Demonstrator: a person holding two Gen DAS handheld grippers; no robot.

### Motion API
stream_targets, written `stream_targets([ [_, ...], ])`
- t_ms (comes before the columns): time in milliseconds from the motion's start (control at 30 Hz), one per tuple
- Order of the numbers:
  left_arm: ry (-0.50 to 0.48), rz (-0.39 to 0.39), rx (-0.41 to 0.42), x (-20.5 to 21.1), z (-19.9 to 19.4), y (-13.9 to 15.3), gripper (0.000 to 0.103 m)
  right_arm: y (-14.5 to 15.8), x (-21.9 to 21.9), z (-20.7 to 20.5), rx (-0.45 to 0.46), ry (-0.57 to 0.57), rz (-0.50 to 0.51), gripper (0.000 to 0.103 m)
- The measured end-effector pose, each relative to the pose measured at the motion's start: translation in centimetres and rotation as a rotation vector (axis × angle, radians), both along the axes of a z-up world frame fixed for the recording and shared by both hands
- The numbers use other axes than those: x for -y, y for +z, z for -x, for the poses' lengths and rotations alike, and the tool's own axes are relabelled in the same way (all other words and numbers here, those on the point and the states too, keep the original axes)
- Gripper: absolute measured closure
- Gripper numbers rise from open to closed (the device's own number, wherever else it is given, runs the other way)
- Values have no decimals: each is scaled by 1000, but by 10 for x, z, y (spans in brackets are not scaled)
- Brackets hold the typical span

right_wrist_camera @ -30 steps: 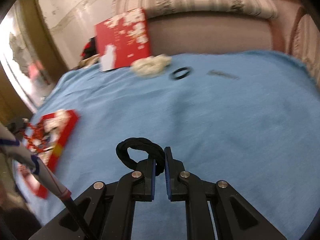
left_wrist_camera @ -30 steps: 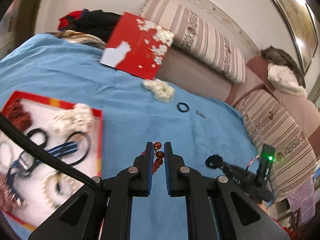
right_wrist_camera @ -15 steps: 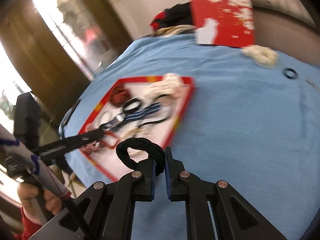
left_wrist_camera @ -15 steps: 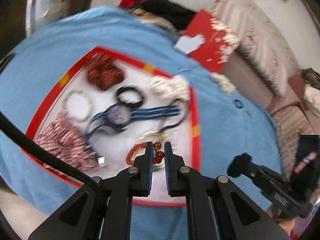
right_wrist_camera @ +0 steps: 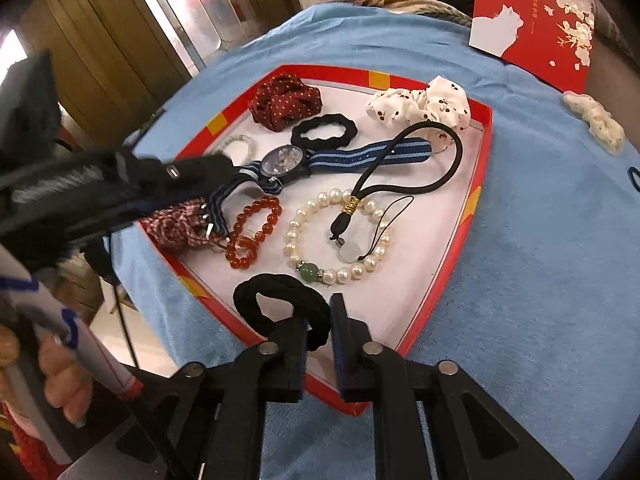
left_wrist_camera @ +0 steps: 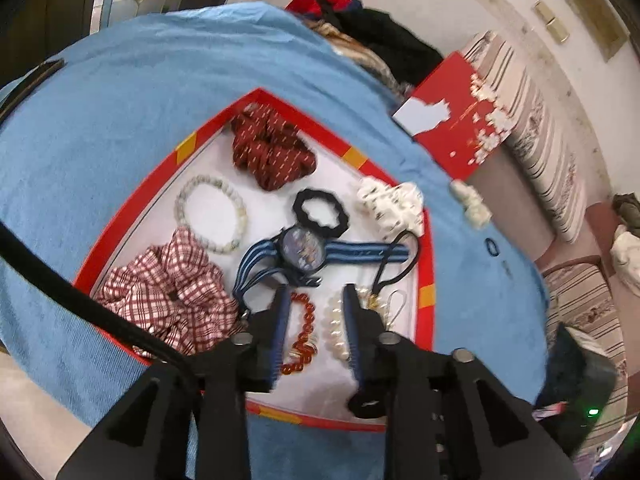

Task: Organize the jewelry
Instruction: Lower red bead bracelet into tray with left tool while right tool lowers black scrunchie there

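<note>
Left wrist view looking down from close above the near edge of the red tray [left_wrist_camera: 424, 240], right wrist view low and close at its near corner [right_wrist_camera: 476, 200], both sharing the tray, blue cloth [left_wrist_camera: 120, 120] and red card [right_wrist_camera: 540, 20] far behind

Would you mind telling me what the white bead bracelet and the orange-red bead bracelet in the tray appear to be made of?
The white bead bracelet looks like pearls, real or imitation: creamy, softly lustrous, slightly uneven beads, plus one glossy green bead, possibly jade or glass. The orange-red bead bracelet looks like polished agate, glass or resin: translucent, shiny round beads.
</note>
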State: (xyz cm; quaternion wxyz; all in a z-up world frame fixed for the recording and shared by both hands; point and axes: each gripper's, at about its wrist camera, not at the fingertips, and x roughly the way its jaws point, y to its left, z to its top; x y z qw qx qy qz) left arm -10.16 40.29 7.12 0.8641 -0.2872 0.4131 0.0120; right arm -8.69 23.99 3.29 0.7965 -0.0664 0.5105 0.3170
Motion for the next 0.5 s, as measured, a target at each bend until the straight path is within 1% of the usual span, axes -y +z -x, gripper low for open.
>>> stream_targets([
  [67, 4, -11, 25, 2, 1, 5, 65, 1, -1, 1, 9, -2, 8, 64],
  [133, 7, -15, 45, 3, 2, 8, 62, 4, 0, 3, 30, -6, 13, 53],
  [200, 18, -11, 62, 2, 3, 10, 59, 7, 3, 5, 41, -7, 20, 51],
  [333, 46, -6, 89, 0, 6, 15, 56, 16, 13, 9, 56, -17, 8, 48],
  [400, 72, -34, 102, 0, 8, 18, 51, 21, 23, 12, 79, -32, 5, 46],
  [500, 109, -85, 122, 1, 12, 24, 48, 30, 47, 22, 114, -66, -8, 44],
])
